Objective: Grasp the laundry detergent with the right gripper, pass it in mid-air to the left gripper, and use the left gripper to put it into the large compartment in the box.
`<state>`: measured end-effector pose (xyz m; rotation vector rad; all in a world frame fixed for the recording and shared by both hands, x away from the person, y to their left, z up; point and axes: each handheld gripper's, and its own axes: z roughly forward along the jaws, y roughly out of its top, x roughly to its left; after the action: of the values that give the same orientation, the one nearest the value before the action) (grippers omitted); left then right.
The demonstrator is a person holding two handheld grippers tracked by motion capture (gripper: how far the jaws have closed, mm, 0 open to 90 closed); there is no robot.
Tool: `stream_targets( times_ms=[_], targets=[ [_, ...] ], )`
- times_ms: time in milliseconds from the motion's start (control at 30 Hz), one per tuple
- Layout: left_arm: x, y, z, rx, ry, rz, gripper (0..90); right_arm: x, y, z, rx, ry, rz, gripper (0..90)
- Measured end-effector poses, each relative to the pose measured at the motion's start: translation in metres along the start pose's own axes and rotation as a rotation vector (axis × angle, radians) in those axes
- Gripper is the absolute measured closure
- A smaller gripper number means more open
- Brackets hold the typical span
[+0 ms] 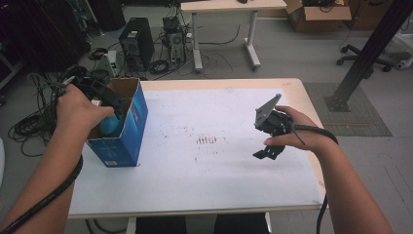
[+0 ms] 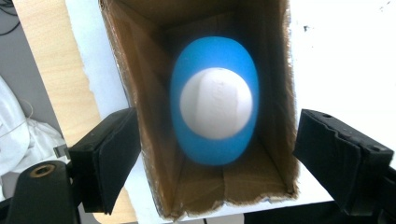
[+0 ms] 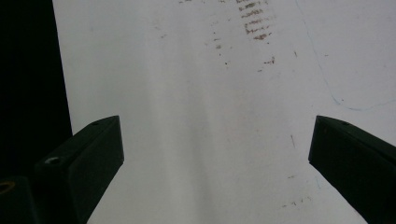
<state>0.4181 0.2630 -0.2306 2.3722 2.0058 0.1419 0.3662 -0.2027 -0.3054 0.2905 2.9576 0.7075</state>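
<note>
Two left jaws apart, blue ball [image 2: 214,100] between, inside box [image 2: 140,116], right jaws apart.

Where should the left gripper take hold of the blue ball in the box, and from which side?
Probably across its blue sides, coming straight down through the open top of the box. The blue ball sits deep between tall cardboard walls, so the opening is the one way in. The left gripper hangs open above, jaws outside the walls; it would likely need narrowing to fit inside.

Blue-and-white ball [image 2: 214,100] — inside open blue box [image 1: 134,129]
</note>
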Motion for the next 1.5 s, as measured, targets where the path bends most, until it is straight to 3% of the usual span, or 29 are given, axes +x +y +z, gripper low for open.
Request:
stream_targets(
  times_ms=[267, 500, 633, 733, 767, 867, 900, 933, 1033, 1167, 1300, 1500],
  targets=[
    [-0.009, -0.003, -0.015, -0.017, 0.011, 0.026, 8.8, 0.004, -0.002, -0.007, -0.007, -0.010, 0.004, 3.4],
    [-0.024, -0.005, -0.026, -0.017, 0.011, 0.072, 4.6, 0.007, -0.004, -0.011, -0.012, -0.016, 0.001, 3.4],
    [-0.035, -0.006, -0.035, -0.024, 0.005, 0.122, 0.2, 0.010, -0.004, -0.016, -0.013, -0.020, -0.004, 3.4],
    [-0.050, -0.008, -0.045, -0.031, -0.004, 0.193, 0.2, 0.012, -0.003, -0.018, -0.009, -0.022, -0.010, 3.4],
    [-0.050, -0.008, -0.045, -0.031, -0.004, 0.193, 0.2, 0.012, -0.003, -0.018, -0.010, -0.023, -0.009, 3.4],
    [-0.070, -0.009, -0.055, -0.050, -0.038, 0.304, 0.2, 0.014, -0.002, -0.020, -0.009, -0.025, -0.018, 3.4],
    [-0.070, -0.009, -0.055, -0.050, -0.038, 0.304, 0.2, 0.014, -0.002, -0.020, -0.009, -0.025, -0.018, 3.4],
    [-0.075, -0.009, -0.057, -0.050, -0.049, 0.334, 0.2, 0.015, -0.001, -0.021, -0.006, -0.025, -0.023, 3.4],
    [-0.100, -0.011, -0.065, -0.069, -0.078, 0.478, 0.2, 0.017, 0.002, -0.023, -0.002, -0.026, -0.034, 3.4],
    [-0.126, -0.016, -0.071, -0.076, -0.132, 0.630, 0.2, 0.022, 0.009, -0.026, 0.005, -0.030, -0.059, 3.4],
    [-0.150, -0.023, -0.073, -0.087, -0.122, 0.792, 0.2, 0.027, 0.017, -0.029, 0.022, -0.030, -0.090, 3.4],
    [-0.176, -0.030, -0.068, -0.060, -0.108, 0.946, 0.2, 0.036, 0.028, -0.032, 0.052, -0.025, -0.133, 3.4]
  ],
)
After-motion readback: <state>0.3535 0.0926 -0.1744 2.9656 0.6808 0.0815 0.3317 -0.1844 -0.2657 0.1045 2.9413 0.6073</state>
